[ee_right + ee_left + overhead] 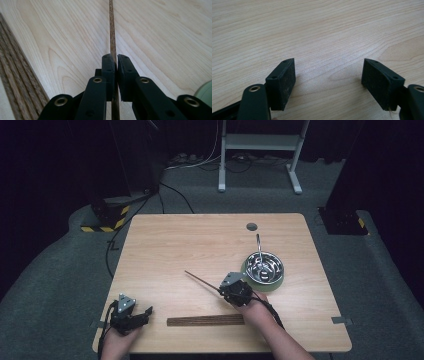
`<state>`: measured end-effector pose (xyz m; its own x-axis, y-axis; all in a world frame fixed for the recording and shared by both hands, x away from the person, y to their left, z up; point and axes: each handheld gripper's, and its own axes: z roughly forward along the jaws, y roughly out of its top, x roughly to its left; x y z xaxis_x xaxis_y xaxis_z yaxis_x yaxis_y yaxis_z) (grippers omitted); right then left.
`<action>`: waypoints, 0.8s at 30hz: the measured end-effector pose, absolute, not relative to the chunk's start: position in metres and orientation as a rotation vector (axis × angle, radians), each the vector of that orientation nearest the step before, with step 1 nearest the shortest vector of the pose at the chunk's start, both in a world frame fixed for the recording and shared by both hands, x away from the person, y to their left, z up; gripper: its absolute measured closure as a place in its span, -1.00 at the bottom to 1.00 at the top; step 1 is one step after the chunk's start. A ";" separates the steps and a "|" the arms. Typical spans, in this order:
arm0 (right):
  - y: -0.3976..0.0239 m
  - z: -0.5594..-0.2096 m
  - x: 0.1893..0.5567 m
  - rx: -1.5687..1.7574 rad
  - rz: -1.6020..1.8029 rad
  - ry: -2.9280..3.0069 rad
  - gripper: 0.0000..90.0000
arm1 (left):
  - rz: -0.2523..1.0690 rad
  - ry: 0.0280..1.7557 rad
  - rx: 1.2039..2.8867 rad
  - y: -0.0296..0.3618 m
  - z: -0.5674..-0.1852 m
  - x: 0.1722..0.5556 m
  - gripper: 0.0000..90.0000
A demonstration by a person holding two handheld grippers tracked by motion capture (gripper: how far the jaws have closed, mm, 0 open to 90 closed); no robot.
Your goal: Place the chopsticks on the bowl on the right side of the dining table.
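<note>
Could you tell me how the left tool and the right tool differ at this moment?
The left tool is open with nothing between its jaws, while the right tool is shut on a thin wooden stick. In the high view the left tool sits near the table's front left corner; the right tool is farther in, beside the steel bowl. Both are black and hand-held.

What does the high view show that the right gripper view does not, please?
High view alone: the steel bowl with a utensil inside, the hole in the tabletop, the left tool open by the near edge, and the floor around the table.

Right gripper view alone: the right tool shut on the chopstick, seen close.

Both: the wooden table, that chopstick, the row of chopsticks and the green plate.
</note>
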<state>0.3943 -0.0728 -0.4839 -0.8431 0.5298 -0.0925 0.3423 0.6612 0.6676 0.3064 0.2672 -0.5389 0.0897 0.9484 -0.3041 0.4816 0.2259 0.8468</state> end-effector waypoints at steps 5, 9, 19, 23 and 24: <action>-0.077 -0.477 0.391 0.714 0.992 2.573 0.87 | 0.616 1.534 1.408 0.268 -0.539 0.306 -0.39; -0.081 -0.472 0.391 0.716 1.007 2.560 0.87 | 0.616 1.532 1.416 0.268 -0.539 0.306 -0.39; -0.105 -0.459 0.386 0.737 1.035 2.495 0.87 | 0.612 1.540 1.395 0.267 -0.539 0.306 -0.39; -0.120 -0.455 0.384 0.772 1.023 2.468 0.87 | 0.613 1.527 1.412 0.268 -0.539 0.306 -0.39; -0.124 -0.455 0.385 0.761 1.016 2.461 0.87 | 0.610 1.538 1.400 0.267 -0.539 0.306 -0.39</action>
<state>0.3848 -0.1235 -0.4547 -0.7855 0.6054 -0.1284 0.3383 0.5938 0.7300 0.3059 0.2675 -0.5388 0.0900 0.9485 -0.3037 0.4829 0.2251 0.8463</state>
